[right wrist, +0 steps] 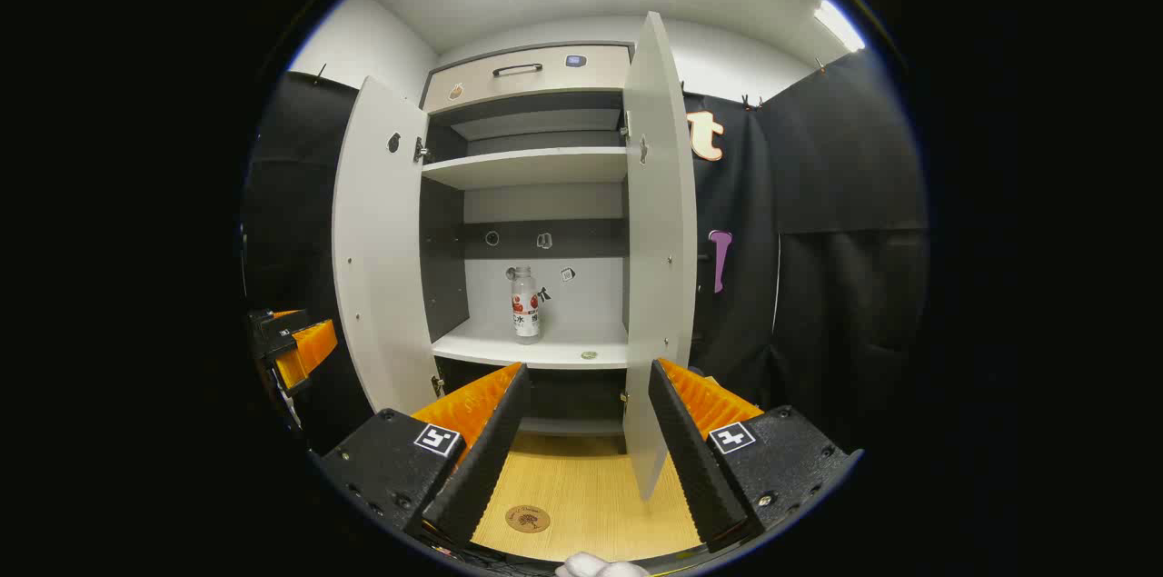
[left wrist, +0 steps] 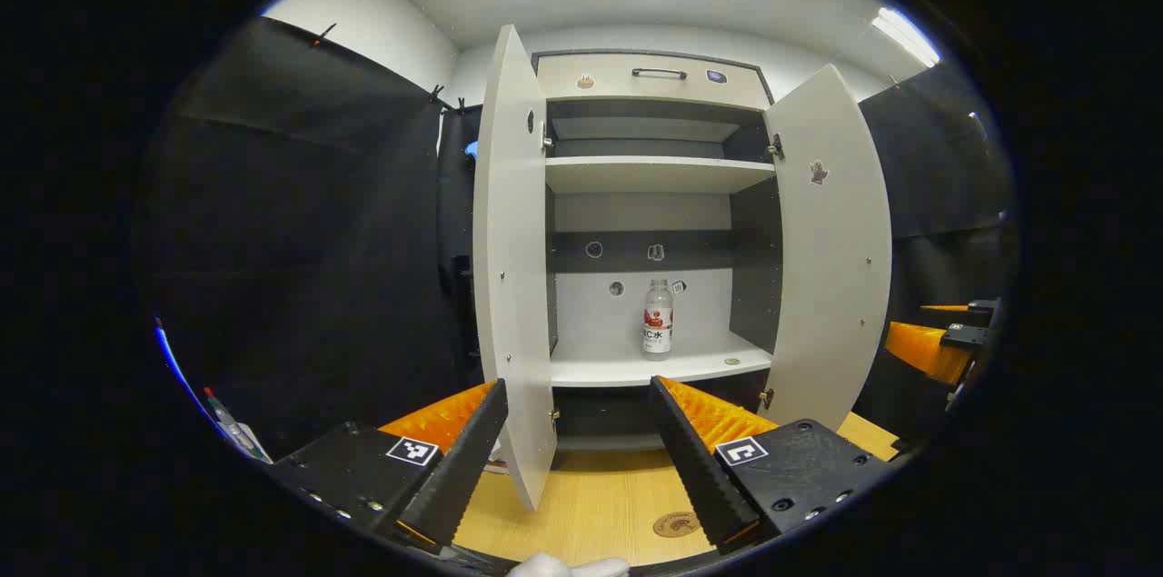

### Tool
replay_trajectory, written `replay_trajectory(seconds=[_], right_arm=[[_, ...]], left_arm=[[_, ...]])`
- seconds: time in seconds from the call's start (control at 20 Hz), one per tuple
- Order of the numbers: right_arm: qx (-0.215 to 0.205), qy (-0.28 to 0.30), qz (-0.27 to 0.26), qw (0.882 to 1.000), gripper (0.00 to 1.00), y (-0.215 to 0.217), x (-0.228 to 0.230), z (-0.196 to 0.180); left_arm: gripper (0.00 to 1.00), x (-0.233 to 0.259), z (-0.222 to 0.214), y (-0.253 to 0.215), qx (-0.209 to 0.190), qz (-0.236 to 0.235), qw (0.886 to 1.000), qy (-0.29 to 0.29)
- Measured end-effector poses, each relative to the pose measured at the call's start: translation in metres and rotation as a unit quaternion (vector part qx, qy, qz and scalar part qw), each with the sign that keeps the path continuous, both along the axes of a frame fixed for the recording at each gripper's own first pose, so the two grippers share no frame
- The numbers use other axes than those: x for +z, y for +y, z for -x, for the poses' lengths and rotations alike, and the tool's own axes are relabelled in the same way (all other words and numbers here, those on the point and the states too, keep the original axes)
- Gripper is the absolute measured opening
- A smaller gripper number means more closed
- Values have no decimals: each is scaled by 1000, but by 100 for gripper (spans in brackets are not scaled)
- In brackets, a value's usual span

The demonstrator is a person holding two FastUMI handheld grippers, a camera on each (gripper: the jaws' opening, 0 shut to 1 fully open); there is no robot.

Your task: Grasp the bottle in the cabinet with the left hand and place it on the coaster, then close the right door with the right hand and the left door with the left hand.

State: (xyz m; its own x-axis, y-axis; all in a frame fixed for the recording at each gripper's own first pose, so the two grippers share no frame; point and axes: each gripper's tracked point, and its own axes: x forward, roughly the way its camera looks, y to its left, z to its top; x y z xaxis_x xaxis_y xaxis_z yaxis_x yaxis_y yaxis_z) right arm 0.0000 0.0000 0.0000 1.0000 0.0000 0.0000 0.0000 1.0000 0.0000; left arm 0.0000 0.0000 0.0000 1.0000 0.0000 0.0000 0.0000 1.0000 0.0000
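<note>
Nearest, in the left gripper view, left claw (left wrist: 572,454) held low over the wooden worktop (left wrist: 591,504), fingers spread wide and gripping nothing, aimed at the open cabinet (left wrist: 650,77), probably lined up for the reach to the bottle. Just below the spread fingers, round coaster (left wrist: 677,523) lying flat on the worktop, partly cut by the right finger, pattern too small to make out. A bit of white glove (left wrist: 568,566) at the bottom edge, cropped. In the right gripper view, right claw (right wrist: 581,445) likewise spread and empty, hovering above the same worktop with the coaster between its fingers, seemingly waiting its turn for the door. Farther off, left door (left wrist: 513,277) swung fully open, seen almost edge-on, hiding part of the cabinet's left interior; right door (left wrist: 831,250) also swung out, leaving the opening free for access. Small round thing (left wrist: 732,362) on the lower shelf (left wrist: 627,368) near the right door, too small to identify. Deepest in, bottle (left wrist: 658,319) standing upright on that lower shelf, toward the back wall, well apart from both claws and untouched; label unread. Upper shelf (left wrist: 654,173) bare as far as visible, its rear in shadow. Drawer front with handle (left wrist: 659,73) above. Space below the lower shelf dark, contents not discernible. At the far right edge of the left gripper view, part of the other gripper cropped. First step judged not yet begun.
</note>
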Motion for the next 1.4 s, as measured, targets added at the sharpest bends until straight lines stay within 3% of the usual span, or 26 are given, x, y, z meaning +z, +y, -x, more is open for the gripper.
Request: replay_trajectory(seconds=[0.75, 1.0, 1.05, 1.15, 1.2, 1.3, 1.4], right_arm=[[-3, 7, 7, 1000, 82, 16, -8, -16], [3, 17, 16, 1000, 82, 16, -12, -24], [5, 17, 18, 1000, 82, 15, -11, -28], [11, 20, 24, 999, 82, 15, -11, -36], [12, 17, 24, 1000, 82, 14, -8, -41], [15, 16, 22, 1000, 82, 12, -7, -50], [22, 18, 22, 999, 82, 14, -6, -59]], left_arm=[[95, -5, -12, 3, -3, -1, 1000, 4], [95, -7, -49, -9, -14, 12, 1000, 9], [91, -4, -57, -12, -14, 9, 1000, 5], [99, 3, -77, -20, -14, 2, 1000, -3], [91, 6, -87, -26, -17, 1, 1000, -8], [99, 16, -112, -37, -24, 1, 1000, -16], [95, 30, -141, -46, -26, -1, 999, -32]])
